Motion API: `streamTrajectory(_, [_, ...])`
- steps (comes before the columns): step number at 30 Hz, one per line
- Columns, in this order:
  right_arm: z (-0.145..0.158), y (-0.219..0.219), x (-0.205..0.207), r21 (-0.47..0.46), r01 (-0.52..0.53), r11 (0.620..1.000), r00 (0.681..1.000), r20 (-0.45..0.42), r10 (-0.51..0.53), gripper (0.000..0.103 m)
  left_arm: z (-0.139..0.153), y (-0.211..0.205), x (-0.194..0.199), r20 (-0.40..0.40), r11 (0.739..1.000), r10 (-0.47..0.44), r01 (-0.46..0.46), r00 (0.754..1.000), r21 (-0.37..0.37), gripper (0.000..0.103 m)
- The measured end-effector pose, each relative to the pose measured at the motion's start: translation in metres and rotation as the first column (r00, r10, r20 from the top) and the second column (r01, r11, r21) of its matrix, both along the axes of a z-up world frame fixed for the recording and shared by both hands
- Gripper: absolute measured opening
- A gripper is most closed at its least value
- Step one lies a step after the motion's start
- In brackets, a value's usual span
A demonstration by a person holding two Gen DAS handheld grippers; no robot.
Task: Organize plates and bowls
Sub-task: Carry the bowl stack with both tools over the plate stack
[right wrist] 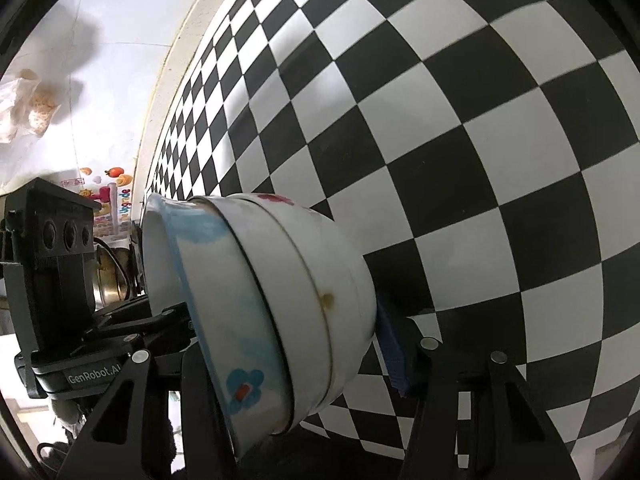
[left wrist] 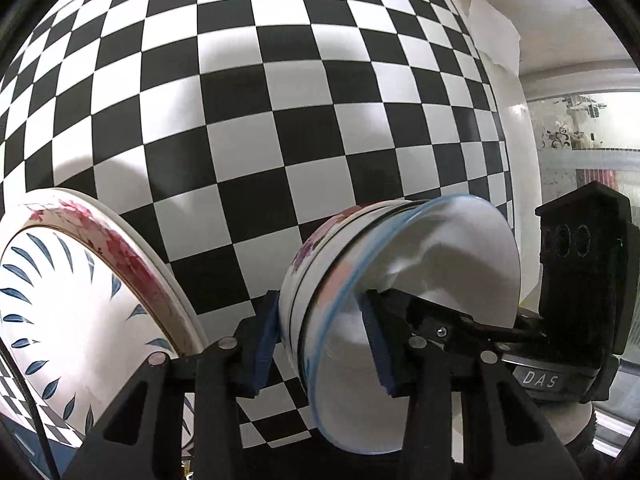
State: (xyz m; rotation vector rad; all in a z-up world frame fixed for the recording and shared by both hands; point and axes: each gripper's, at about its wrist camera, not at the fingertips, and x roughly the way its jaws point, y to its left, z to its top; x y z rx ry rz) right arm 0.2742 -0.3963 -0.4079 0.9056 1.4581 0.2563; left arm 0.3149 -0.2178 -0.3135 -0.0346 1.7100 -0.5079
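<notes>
A stack of nested white bowls (left wrist: 340, 280), the inner one blue-rimmed and the outer one with purple flowers, hangs tilted on its side over the checkered tablecloth (left wrist: 280, 120). My left gripper (left wrist: 320, 344) is shut on the stack's wall, one blue pad (left wrist: 264, 344) outside and the other inside. In the right wrist view the same bowls (right wrist: 304, 280) show a blue flower. My right gripper (right wrist: 296, 340) is shut on them from the opposite side; its right pad (right wrist: 394, 348) presses the outer wall and its left finger is hidden inside. A blue-leaf plate (left wrist: 72, 300) lies on a pink-flowered plate (left wrist: 120, 240) at the left.
The other gripper's black body shows in each view: the right one (left wrist: 580, 272) and the left one (right wrist: 56, 256). The checkered cloth (right wrist: 440, 120) ends at a pale wall (right wrist: 100, 60) with a food bag (right wrist: 28, 108). A glass door (left wrist: 592, 140) stands at the right.
</notes>
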Motion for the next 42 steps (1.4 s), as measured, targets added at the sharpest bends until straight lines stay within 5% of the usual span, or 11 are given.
streamTrajectory(12, [0.045,0.032,0.019,-0.014,-0.052,0.999,0.996,0.072,0.053,0.055,0.047,0.03,0.003,0.046,0.999,0.045,-0.045,0.998,-0.013,0.038])
streamTrajectory(23, [0.076,0.096,0.042,-0.006,-0.184,0.983,0.977,0.104,0.184,0.055,0.074,0.114,0.001,0.083,0.983,0.184,-0.185,0.979,0.001,0.039])
streamTrajectory(34, [0.069,0.196,0.068,0.011,-0.351,0.936,0.931,0.111,0.347,0.055,0.062,0.202,-0.002,0.068,0.937,0.346,-0.348,0.936,0.024,0.039])
streamTrajectory(42, [0.048,0.232,0.084,0.005,-0.412,0.911,0.908,0.077,0.411,0.055,0.04,0.227,0.0,0.029,0.917,0.398,-0.399,0.917,0.024,0.039])
